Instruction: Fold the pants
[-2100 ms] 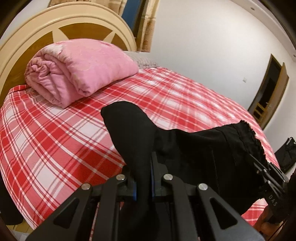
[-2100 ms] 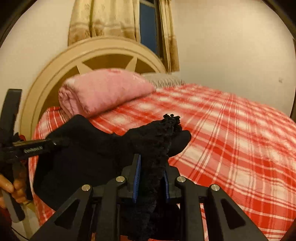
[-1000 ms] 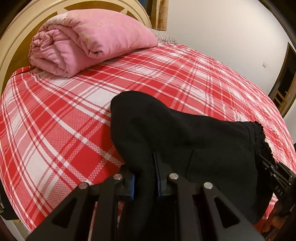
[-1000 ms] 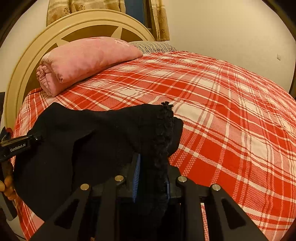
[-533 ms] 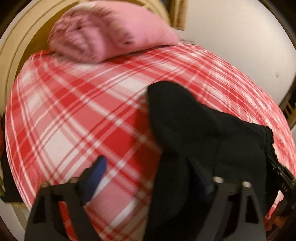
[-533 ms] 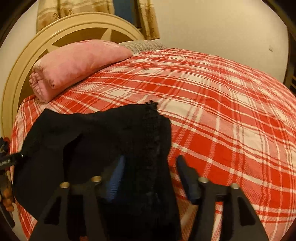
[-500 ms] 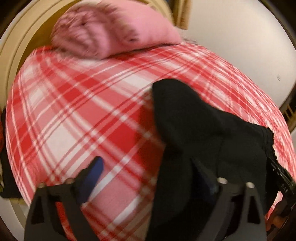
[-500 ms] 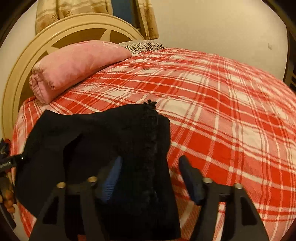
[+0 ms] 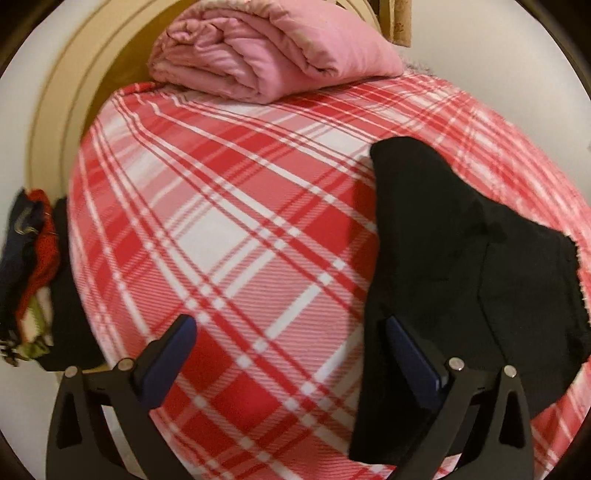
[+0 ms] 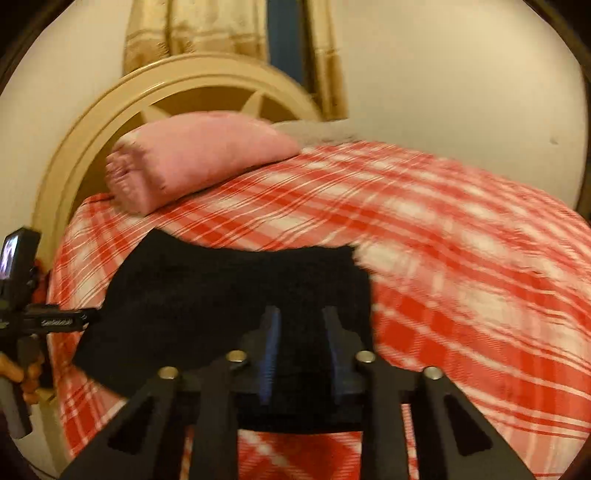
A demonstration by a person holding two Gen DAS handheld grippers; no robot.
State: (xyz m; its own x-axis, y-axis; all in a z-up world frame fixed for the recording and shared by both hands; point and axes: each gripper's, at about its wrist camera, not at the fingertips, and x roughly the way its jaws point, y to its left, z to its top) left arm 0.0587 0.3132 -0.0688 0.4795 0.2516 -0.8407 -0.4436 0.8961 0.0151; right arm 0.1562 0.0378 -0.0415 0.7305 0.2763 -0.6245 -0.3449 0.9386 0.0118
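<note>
The black pants (image 9: 461,266) lie in a folded heap on the red plaid bed (image 9: 229,236), at the right of the left wrist view. My left gripper (image 9: 291,332) is wide open and empty, its right finger beside the pants' left edge. In the right wrist view the pants (image 10: 229,291) lie near the bed's front edge. My right gripper (image 10: 301,321) hovers just above them with a narrow gap between its fingers and nothing in it. The left gripper (image 10: 62,321) shows at that view's left edge.
A rolled pink quilt (image 9: 266,48) lies at the head of the bed against the cream headboard (image 10: 207,92). Dark and red clothes (image 9: 29,266) hang off the bed's left side. Curtains (image 10: 221,29) and a white wall stand behind.
Both grippers opened and let go of the pants, which now rest on the bed. The left gripper swung left; the right gripper pulled back and its gap narrowed.
</note>
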